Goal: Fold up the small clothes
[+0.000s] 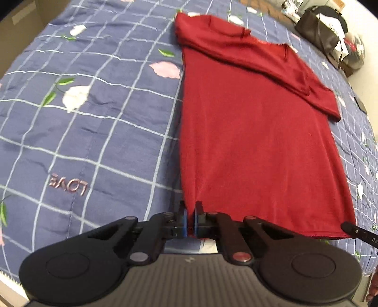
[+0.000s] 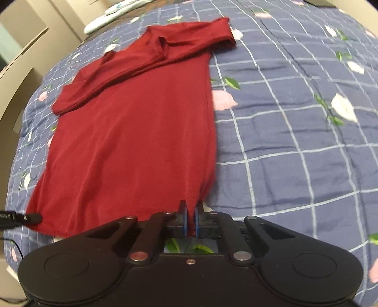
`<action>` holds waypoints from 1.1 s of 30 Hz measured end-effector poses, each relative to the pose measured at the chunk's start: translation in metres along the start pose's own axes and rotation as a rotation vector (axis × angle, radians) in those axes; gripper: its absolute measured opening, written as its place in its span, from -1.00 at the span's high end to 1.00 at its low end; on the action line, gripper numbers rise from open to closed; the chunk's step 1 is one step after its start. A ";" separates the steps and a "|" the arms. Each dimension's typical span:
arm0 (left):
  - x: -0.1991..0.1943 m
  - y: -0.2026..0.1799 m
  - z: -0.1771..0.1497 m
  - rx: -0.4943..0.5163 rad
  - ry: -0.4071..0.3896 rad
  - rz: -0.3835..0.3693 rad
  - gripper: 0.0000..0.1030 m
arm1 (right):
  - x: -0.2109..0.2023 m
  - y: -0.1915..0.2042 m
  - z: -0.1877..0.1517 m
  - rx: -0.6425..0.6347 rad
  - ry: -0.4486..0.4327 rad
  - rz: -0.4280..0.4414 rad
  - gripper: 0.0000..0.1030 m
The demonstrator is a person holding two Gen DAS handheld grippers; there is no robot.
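Observation:
A dark red shirt (image 1: 255, 132) lies flat on the blue checked bedspread (image 1: 82, 132), its sleeves folded across the chest at the far end. My left gripper (image 1: 191, 210) is shut on the shirt's near left hem corner, the cloth pinched between its blue pads. In the right wrist view the same red shirt (image 2: 132, 132) stretches away from me, and my right gripper (image 2: 191, 210) is shut on the near right hem corner. The tip of the right gripper (image 1: 352, 228) shows at the shirt's other corner in the left wrist view. The left gripper's tip (image 2: 30, 218) shows likewise in the right wrist view.
The bedspread (image 2: 295, 141) has flower prints and the word LOVE (image 1: 68, 183). A dark bag (image 1: 328, 40) sits at the far right by the wall. Light wooden furniture (image 2: 21, 59) stands beyond the bed's left edge. White items (image 2: 113, 14) lie at the far edge.

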State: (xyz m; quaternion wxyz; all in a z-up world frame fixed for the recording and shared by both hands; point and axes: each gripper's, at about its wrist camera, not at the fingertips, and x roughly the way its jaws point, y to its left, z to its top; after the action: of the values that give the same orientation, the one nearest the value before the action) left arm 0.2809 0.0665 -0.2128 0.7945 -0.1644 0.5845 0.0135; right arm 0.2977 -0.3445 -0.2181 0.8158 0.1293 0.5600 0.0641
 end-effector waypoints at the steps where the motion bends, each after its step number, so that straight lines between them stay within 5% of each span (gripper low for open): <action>1: -0.004 0.000 -0.004 -0.004 -0.007 -0.001 0.93 | -0.005 -0.001 -0.002 -0.017 -0.003 0.002 0.91; 11: -0.024 0.005 -0.046 -0.015 0.001 -0.015 0.93 | -0.048 -0.007 -0.030 -0.159 -0.005 0.020 0.91; 16: -0.019 0.013 -0.060 -0.059 -0.025 -0.046 0.85 | -0.046 -0.015 -0.056 -0.132 0.025 0.020 0.91; 19: -0.020 0.007 -0.055 -0.012 -0.040 -0.033 0.56 | -0.040 -0.016 -0.060 -0.108 0.008 0.025 0.85; 21: -0.024 0.004 -0.053 0.017 -0.053 -0.030 -0.11 | -0.037 -0.015 -0.060 -0.116 0.002 0.009 0.60; 24: -0.035 -0.005 -0.055 0.071 -0.102 0.008 -0.58 | -0.036 -0.014 -0.060 -0.141 0.000 -0.002 0.34; 29: -0.047 -0.024 -0.067 0.225 -0.161 0.098 -0.98 | -0.046 -0.010 -0.067 -0.225 -0.027 -0.047 -0.24; 33: -0.044 -0.047 -0.087 0.410 -0.200 0.153 -0.99 | -0.051 0.006 -0.079 -0.399 -0.068 -0.086 -0.63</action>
State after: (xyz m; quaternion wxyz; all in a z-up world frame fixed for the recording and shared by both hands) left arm 0.1967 0.0052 -0.1835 0.8619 0.0472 0.5041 -0.0293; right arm 0.2054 -0.3403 -0.1971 0.8458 -0.0566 0.5132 0.1343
